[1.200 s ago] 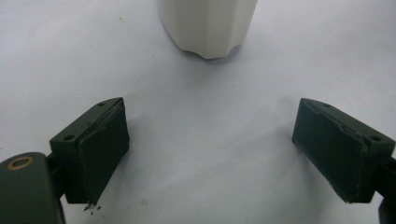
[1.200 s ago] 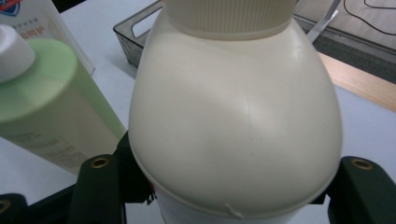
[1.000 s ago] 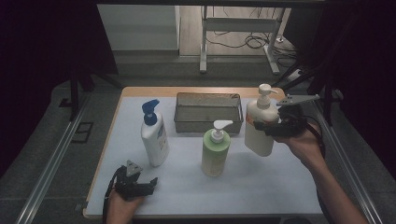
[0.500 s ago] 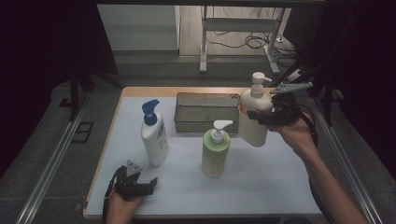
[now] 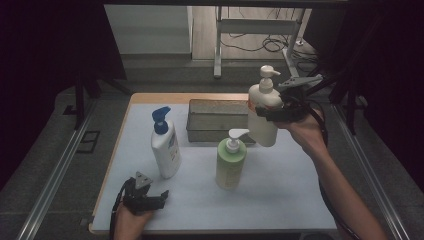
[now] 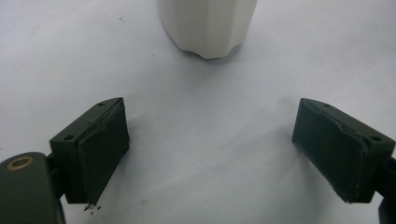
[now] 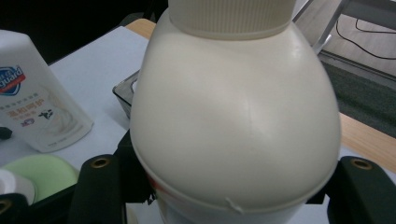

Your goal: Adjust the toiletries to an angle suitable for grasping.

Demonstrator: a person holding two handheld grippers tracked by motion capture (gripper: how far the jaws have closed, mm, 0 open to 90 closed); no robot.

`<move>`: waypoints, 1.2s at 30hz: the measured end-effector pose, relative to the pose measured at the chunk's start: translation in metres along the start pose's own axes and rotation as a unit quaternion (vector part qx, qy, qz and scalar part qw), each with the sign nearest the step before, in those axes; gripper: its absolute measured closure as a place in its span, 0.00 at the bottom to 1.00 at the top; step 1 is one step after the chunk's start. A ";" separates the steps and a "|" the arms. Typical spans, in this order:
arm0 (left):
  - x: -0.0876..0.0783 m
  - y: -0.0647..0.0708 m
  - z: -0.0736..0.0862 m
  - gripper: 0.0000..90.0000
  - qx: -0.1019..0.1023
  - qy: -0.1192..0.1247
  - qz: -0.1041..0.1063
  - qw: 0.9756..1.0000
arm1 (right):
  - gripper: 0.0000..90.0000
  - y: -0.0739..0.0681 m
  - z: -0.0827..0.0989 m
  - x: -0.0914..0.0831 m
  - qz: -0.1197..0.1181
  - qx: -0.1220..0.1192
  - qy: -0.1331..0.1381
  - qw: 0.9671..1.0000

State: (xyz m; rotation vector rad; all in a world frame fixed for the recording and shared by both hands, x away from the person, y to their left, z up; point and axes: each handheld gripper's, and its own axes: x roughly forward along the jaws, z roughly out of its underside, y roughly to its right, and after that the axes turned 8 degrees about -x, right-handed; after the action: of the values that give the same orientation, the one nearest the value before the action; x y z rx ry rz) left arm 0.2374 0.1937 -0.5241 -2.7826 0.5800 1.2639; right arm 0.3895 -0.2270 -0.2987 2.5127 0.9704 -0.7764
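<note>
**poster1:** High view first: the cream-white plastic pump bottle (image 5: 263, 112) is clamped around its upper body by the right gripper (image 5: 267, 113) and is held up off the pale grey table mat (image 5: 280, 190), roughly upright, pump head on top. The dark mesh metal tray (image 5: 215, 120) is found just to the left of and below the bottle in that picture. So any set-down into it would have to be made leftward and down, judging by that.

**poster2:** Agreed. In the right gripper view the bottle's shoulder (image 7: 236, 112) is seen wedged between both jaws, so it's gripped for real. The long axis is kept near vertical, which probably has to be watched over the tray rim.

**poster1:** And the left gripper (image 5: 145, 197) is parked at the near edge, jaws spread wide, nothing held. It's well apart from the tray, so the right hand is clearly the nearer one. The green pump bottle (image 5: 231, 160) stands close below the carried one, so a bump could be risked.
</note>
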 end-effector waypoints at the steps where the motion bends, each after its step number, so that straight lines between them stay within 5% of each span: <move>1: 0.000 0.000 0.000 0.12 0.000 0.000 0.000 1.000 | 0.41 0.000 -0.002 0.001 -0.001 0.000 0.000 1.000; 36: 0.000 0.000 0.000 0.12 0.000 0.001 0.000 1.000 | 0.41 -0.004 -0.053 0.079 0.009 -0.001 0.023 1.000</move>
State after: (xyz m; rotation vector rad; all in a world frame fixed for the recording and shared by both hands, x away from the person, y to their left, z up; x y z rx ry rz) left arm 0.2374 0.1937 -0.5242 -2.7836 0.5789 1.2624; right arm 0.4556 -0.1582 -0.3046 2.5446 0.9626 -0.7155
